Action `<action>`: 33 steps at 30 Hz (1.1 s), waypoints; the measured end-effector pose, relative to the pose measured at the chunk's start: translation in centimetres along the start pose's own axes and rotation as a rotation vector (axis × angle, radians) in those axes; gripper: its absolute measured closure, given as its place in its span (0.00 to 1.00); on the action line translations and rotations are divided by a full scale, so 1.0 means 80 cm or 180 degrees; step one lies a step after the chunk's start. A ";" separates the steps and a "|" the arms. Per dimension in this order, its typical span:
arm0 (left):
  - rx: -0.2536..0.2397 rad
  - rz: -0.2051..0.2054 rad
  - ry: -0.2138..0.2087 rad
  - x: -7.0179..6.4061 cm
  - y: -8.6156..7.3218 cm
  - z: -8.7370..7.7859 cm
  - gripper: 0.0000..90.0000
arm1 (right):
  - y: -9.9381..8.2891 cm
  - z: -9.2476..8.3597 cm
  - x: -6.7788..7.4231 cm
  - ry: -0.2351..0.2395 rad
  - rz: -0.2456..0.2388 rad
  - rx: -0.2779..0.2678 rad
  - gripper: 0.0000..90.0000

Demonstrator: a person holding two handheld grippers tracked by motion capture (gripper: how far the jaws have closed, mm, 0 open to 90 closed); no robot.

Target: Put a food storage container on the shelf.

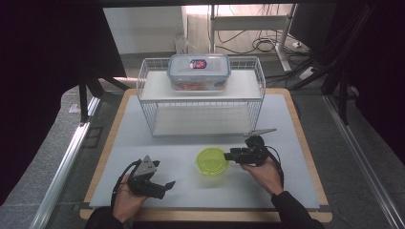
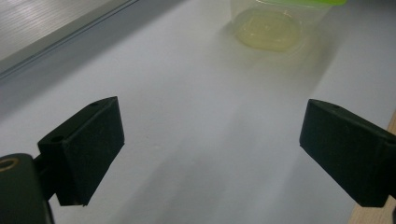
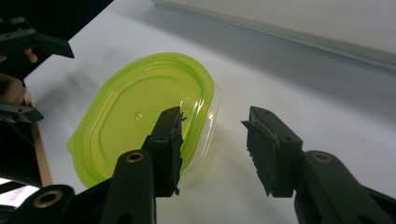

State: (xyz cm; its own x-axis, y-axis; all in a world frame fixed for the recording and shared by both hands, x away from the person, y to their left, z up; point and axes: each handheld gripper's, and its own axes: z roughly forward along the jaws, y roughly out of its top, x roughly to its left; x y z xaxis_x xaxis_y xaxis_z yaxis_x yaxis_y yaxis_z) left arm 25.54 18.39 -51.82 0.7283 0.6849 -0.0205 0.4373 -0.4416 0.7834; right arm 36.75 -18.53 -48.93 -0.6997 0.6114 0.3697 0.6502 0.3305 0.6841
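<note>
A clear tub with a lime-green lid (image 1: 212,161) stands on the white mat, front centre. My right gripper (image 1: 228,155) is at its right edge. In the right gripper view the jaws of this gripper (image 3: 212,140) stand apart: one hangs over the green lid (image 3: 140,112), the other is outside the tub's wall, and neither pad presses on it. My left gripper (image 1: 167,187) lies low at the front left, pointing toward the tub. Its jaws (image 2: 212,149) are wide open with bare mat between them, and the tub (image 2: 271,28) sits farther ahead.
A white wire rack (image 1: 200,102) stands at the back of the mat, with a clear lidded food box (image 1: 199,71) on its upper shelf. The wooden board's edge (image 1: 305,157) frames the mat. Bare mat lies between the rack and the tub.
</note>
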 end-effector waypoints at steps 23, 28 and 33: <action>-0.0026 0.0000 -0.0006 0.000 0.000 -0.001 0.07 | 0.011 0.011 -0.020 0.0815 0.0870 0.0013 0.92; -0.0041 0.0002 0.0000 0.000 0.000 -0.002 0.07 | 0.018 0.001 -0.018 0.0864 0.0880 -0.0084 0.93; -0.0044 0.0001 -0.0002 0.000 0.000 -0.002 0.07 | 0.020 -0.002 -0.018 0.0854 0.0889 -0.0109 0.93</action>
State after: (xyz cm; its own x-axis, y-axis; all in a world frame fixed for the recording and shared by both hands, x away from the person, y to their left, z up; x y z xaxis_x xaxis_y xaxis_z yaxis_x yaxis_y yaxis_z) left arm 25.46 18.44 -51.71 0.7289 0.6843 -0.0208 0.4297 -0.4337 0.7920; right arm 38.73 -18.99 -48.22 -0.5525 0.4631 0.6930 0.8197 0.1509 0.5526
